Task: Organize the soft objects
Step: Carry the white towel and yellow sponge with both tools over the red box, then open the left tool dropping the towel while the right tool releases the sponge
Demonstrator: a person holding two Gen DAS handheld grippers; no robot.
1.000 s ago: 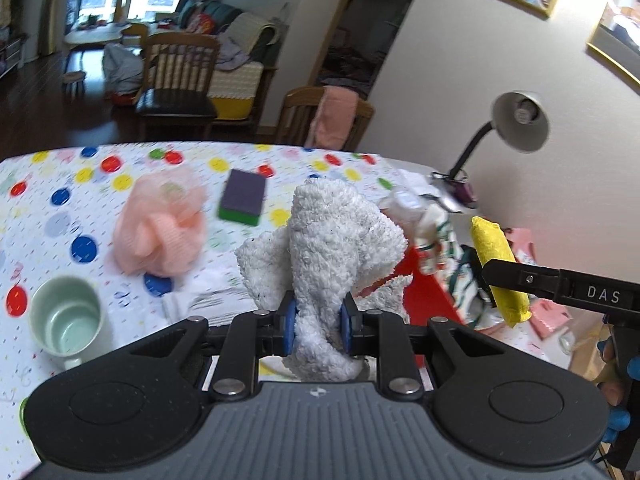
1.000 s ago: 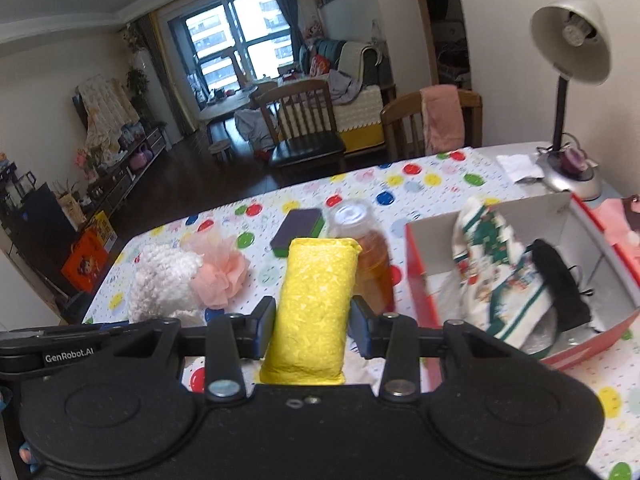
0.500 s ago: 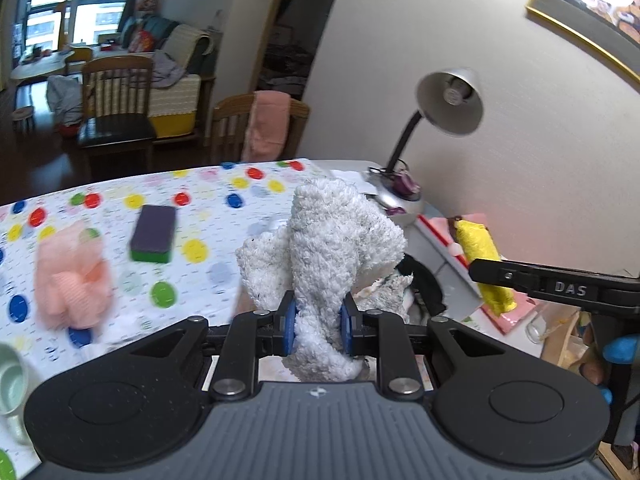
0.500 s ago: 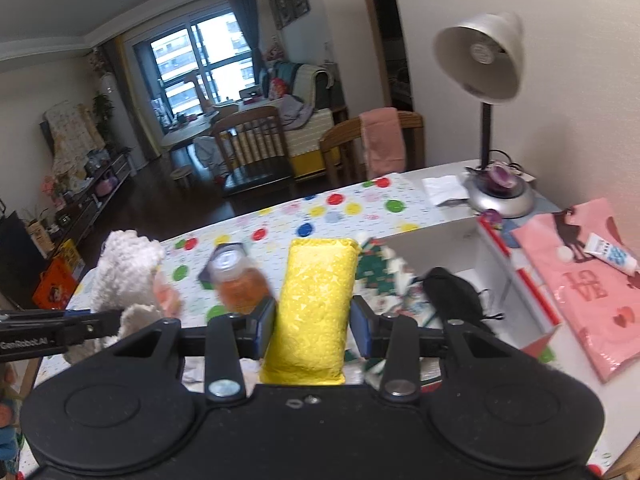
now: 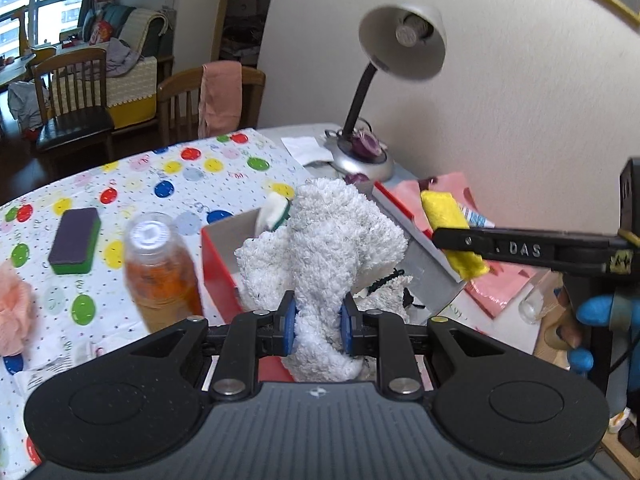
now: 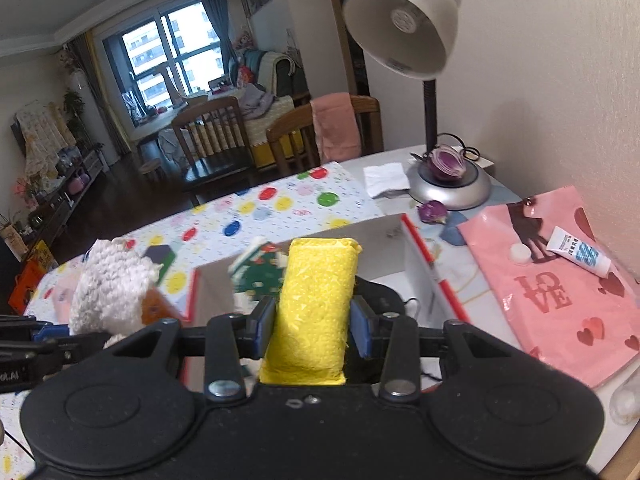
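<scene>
Polka-dot tablecloth (image 5: 168,184) everywhere, desk lamp (image 6: 404,24) up against the wall. A fluffy white towel (image 5: 332,240) is clamped tight in the left gripper (image 5: 319,330), held above the red-edged box (image 5: 218,264). A yellow sponge (image 6: 316,304) is pinched in the right gripper (image 6: 312,330), also over that box, where a patterned cloth (image 6: 256,272) is already lying. A juice bottle (image 5: 160,272) is parked just left of the box.

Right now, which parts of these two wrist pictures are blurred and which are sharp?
Left wrist view: the orange-filled plastic bottle is smeared by motion, while the fluffy white towel in the left gripper is crisp. Right wrist view: the yellow sponge cloth is sharp, and the fisheye bends the wall.
</scene>
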